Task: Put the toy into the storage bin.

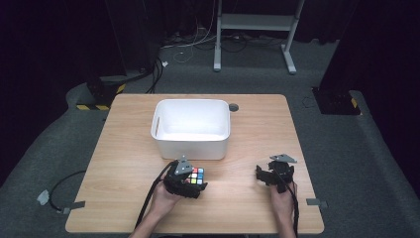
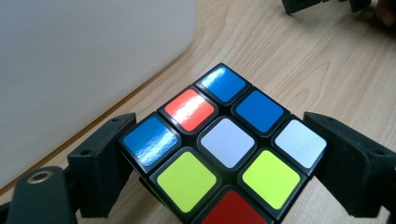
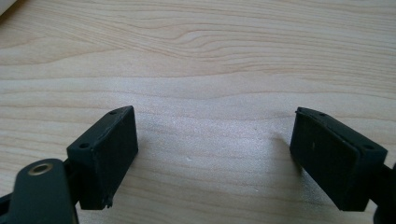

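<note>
Cube (image 2: 219, 154) between left gripper (image 2: 224, 163) fingers; white bin (image 1: 190, 128) just beyond.

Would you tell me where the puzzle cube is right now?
In the high view the puzzle cube sits between the left gripper's jaws at the table's near left, just in front of the white bin.

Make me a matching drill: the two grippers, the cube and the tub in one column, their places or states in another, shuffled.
1. left gripper
2. right gripper
3. puzzle cube
4. white tub

A. open over bare wood
B. at the table's middle, toward the far edge
C. between two black fingers
D. closed on a coloured block

Pairs: 1-D, 2-A, 3-C, 4-B
</note>
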Available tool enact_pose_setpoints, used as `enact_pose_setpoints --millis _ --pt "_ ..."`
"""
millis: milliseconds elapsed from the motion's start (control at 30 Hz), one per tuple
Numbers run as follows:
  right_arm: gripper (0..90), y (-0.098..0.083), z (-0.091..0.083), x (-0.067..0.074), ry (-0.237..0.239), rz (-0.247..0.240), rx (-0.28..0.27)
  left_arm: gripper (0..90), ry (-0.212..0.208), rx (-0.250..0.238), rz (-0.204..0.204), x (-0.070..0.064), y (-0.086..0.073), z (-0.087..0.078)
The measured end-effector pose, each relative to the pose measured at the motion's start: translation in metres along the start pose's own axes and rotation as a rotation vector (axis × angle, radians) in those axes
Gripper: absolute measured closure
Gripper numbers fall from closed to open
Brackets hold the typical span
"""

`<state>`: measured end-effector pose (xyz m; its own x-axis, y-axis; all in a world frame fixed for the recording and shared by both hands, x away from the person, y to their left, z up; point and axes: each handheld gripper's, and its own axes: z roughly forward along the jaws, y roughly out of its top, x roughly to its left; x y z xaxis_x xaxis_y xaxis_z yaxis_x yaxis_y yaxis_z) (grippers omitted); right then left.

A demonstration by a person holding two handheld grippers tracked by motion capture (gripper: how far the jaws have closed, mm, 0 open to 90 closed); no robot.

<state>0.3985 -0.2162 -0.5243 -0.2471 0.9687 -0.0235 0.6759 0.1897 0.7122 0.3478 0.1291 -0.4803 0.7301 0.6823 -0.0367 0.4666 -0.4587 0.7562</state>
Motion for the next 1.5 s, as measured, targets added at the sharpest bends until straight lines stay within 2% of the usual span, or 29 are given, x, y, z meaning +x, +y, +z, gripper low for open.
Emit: enact_pose_setpoints --millis 233,567,1033,1233,1500 --pt "14.7 0.0 0.0 0.0 -0.002 0.002 -0.001 13.3 0.001 0.002 0.006 0.002 0.001 -0.007" --pt "14.6 0.0 0.0 0.0 -0.004 0.004 -0.001 13.3 -0.01 -0.004 -0.017 0.005 0.001 -0.014" --pt "14.6 0.0 0.0 0.0 -0.003 0.003 -0.001 13.3 -0.016 -0.015 -0.02 0.008 0.01 -0.027" --pt "14.6 0.0 0.0 0.0 -0.002 0.002 -0.001 13.3 -0.032 0.009 -0.002 0.008 0.011 -0.027" --pt "14.6 0.0 0.0 0.001 0.0 0.002 0.001 13.3 -0.041 0.018 -0.007 0.007 0.013 -0.028"
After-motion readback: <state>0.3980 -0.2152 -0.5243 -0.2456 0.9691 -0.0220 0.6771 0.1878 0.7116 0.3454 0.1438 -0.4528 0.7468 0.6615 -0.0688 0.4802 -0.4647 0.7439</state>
